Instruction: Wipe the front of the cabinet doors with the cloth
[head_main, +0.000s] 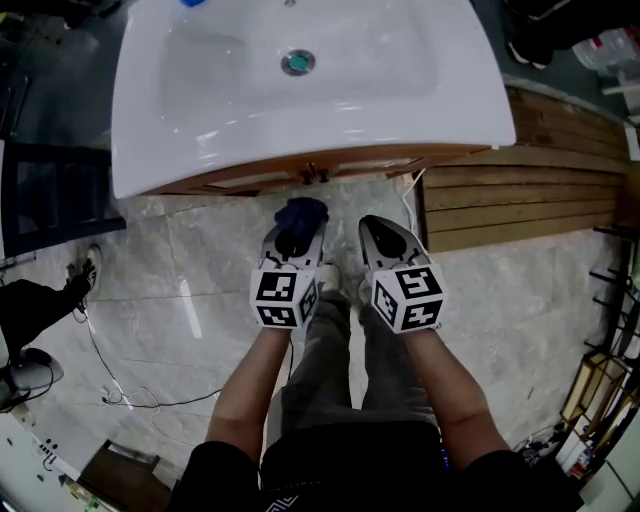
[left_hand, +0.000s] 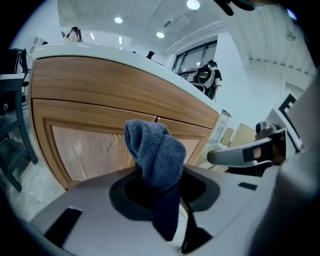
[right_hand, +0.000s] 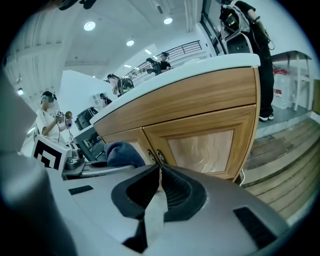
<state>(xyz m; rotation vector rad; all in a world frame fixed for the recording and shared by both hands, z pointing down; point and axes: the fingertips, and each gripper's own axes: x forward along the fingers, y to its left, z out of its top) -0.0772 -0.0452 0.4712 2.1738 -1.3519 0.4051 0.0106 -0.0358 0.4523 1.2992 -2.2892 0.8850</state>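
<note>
A dark blue cloth (head_main: 301, 213) (left_hand: 156, 152) sticks up bunched from my left gripper (head_main: 291, 243) (left_hand: 160, 185), whose jaws are shut on it. It hangs a short way in front of the wooden cabinet doors (left_hand: 95, 145) (right_hand: 200, 145) under the white sink (head_main: 300, 90). Two small round knobs (right_hand: 155, 156) (head_main: 312, 176) sit where the doors meet. My right gripper (head_main: 385, 240) (right_hand: 160, 182) is shut and holds nothing, level with the left one and just right of it. The cloth (right_hand: 122, 154) shows left of it.
A wooden slatted platform (head_main: 520, 190) lies to the right of the cabinet. A white cable (head_main: 408, 205) hangs at the cabinet's right corner. Thin wires (head_main: 130, 390) trail over the marble floor at the left. People stand in the background beyond the counter.
</note>
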